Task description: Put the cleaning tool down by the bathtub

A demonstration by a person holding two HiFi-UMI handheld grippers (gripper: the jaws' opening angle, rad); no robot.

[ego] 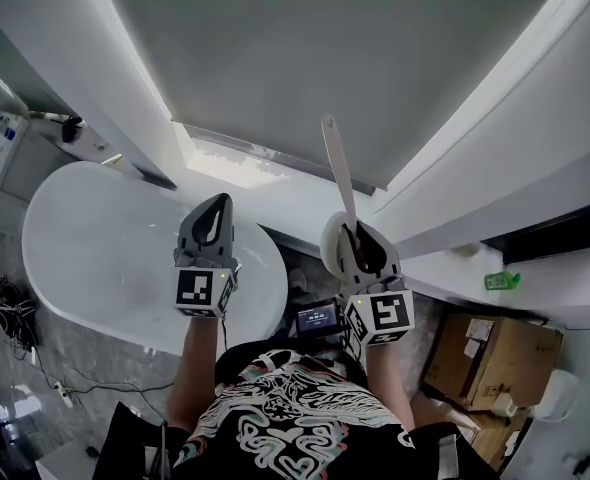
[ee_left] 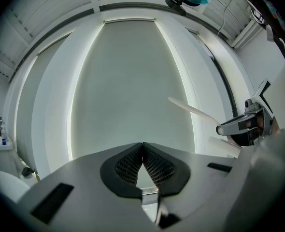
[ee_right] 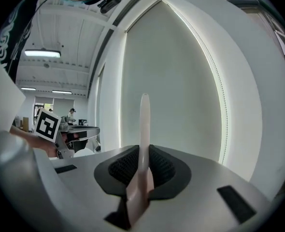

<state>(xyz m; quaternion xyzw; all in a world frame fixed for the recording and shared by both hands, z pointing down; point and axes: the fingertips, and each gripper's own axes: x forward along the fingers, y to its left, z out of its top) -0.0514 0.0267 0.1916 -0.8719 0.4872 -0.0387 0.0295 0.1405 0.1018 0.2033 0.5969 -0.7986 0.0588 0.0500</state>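
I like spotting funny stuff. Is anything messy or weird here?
Only small things: cables lie tangled on the floor beside the tub, and the right gripper holds the tool pointing up at the blind.

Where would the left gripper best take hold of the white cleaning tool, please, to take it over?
Probably on the bare shaft of the cleaning tool, just above the right gripper, coming from the left. Its lower end is clamped in the right jaws, while the slim, straight shaft stands free beyond them. The left gripper, shut and empty, would have to open first.
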